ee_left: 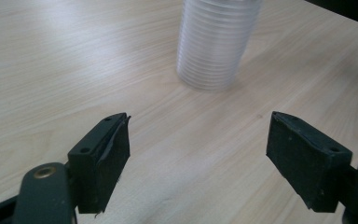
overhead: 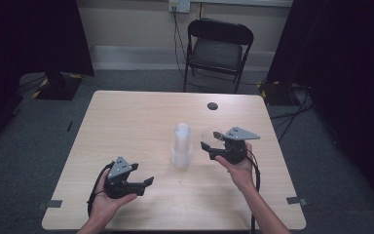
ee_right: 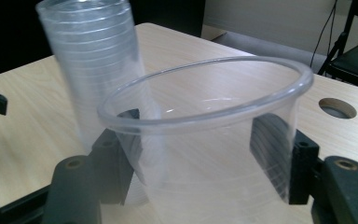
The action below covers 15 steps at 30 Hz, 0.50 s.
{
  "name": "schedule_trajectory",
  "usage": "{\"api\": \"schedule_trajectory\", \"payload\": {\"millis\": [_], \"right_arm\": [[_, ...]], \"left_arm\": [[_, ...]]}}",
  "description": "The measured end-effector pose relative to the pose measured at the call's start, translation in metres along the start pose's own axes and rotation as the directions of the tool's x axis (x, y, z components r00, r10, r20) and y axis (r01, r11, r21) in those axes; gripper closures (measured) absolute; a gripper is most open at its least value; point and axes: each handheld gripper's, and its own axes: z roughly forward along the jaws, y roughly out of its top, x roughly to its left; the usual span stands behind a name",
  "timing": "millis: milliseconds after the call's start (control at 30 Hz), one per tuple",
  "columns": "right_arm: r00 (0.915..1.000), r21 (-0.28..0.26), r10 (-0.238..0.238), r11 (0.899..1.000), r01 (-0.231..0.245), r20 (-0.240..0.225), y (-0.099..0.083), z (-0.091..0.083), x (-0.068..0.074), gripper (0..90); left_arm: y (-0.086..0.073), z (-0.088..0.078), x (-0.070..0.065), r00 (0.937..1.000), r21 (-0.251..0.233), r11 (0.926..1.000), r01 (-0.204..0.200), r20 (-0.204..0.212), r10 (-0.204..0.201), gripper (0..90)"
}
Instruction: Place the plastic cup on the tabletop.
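The right tool [ee_right: 205, 154] grips a clear plastic cup [ee_right: 214, 140] beside the cup stack [overhead: 181, 145]; the left tool [ee_left: 198, 158] gapes empty above the desk [overhead: 126, 126].

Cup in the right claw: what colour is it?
Clear, colourless plastic cup; best seen in the right gripper view.

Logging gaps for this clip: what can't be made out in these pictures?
- Stack of cups: top cut off by the left gripper view's upper edge; cup count too blurred to tell.
- Single cup: base cut off by the right gripper view's lower edge.
- Right gripper: in the high view, its fingers are too small and dark.
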Motion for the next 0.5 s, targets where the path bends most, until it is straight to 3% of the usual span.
{"api": "schedule_trajectory", "payload": {"millis": [333, 500], "right_arm": [[0.9974, -0.007, 0.051, 0.999, -0.051, 0.05, 0.003, 0.012, -0.017, 33.4], [0.9943, -0.014, 0.075, 0.997, -0.074, 0.075, 0.003, 0.017, -0.027, 33.0]], "left_arm": [[0.0, 0.005, 0.002, 0.9999, 0.018, 0.9998, 0.013, 0.004, -0.013, 21.8], [-0.001, 0.005, 0.001, 1.0, 0.028, 0.9996, -0.002, 0.005, 0.002, 21.9]]}}
